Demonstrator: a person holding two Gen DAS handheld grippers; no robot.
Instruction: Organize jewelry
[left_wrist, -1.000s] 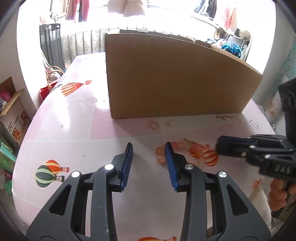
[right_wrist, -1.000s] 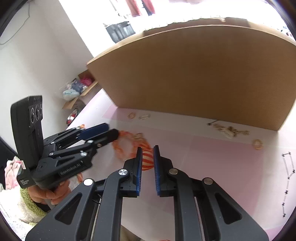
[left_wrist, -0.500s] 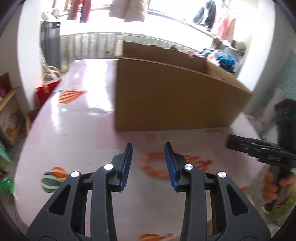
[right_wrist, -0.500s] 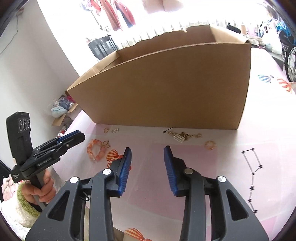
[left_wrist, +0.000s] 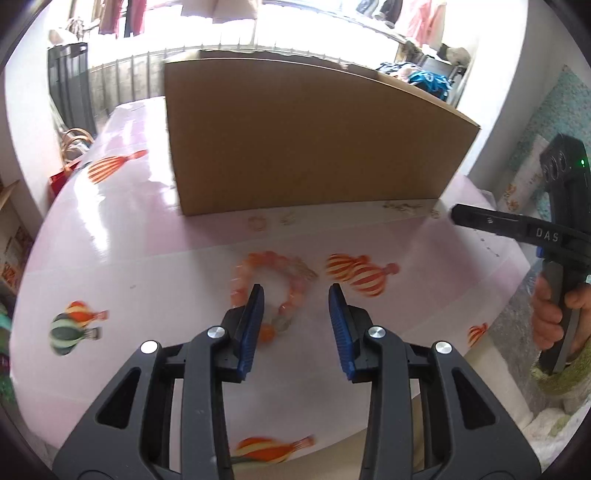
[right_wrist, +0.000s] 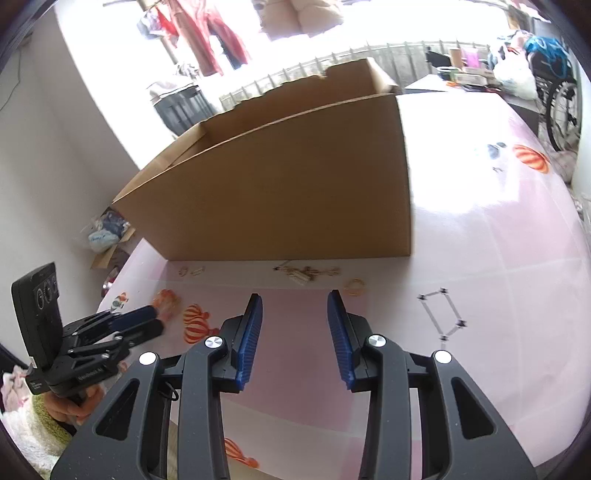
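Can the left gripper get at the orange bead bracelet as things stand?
Probably yes: the left gripper stands open just over the orange bead bracelet, which lies loose on the table; nothing is in the way.

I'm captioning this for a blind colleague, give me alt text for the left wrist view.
The open left gripper hovers over an orange bead bracelet on a pink tablecloth, before a cardboard box. The right gripper enters from the right.
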